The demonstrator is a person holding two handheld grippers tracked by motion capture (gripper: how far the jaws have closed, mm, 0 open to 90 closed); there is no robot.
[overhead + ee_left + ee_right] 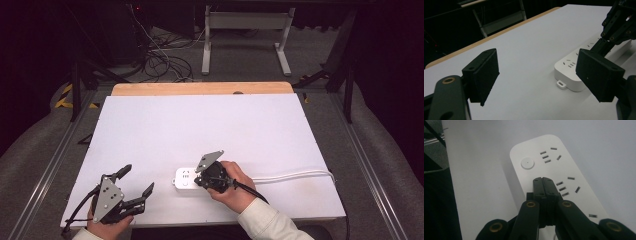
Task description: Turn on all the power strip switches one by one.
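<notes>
power strip (185, 178) is lying flat on the white table (210, 125), near your edge, its white cable (290, 175) trailing off to the right. you are holding the right gripper (542, 179) directly over it, jaws pressed together with nothing between them, tips just above the sockets beside the round button (527, 163). your left gripper (134, 181) is resting apart to the left, jaws spread wide and gripping nothing.

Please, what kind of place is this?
Probably a lab or recording workspace: a white table on metal rails, loose cables on the floor behind it, dark surroundings, and a power strip under hand-held grippers.
</notes>
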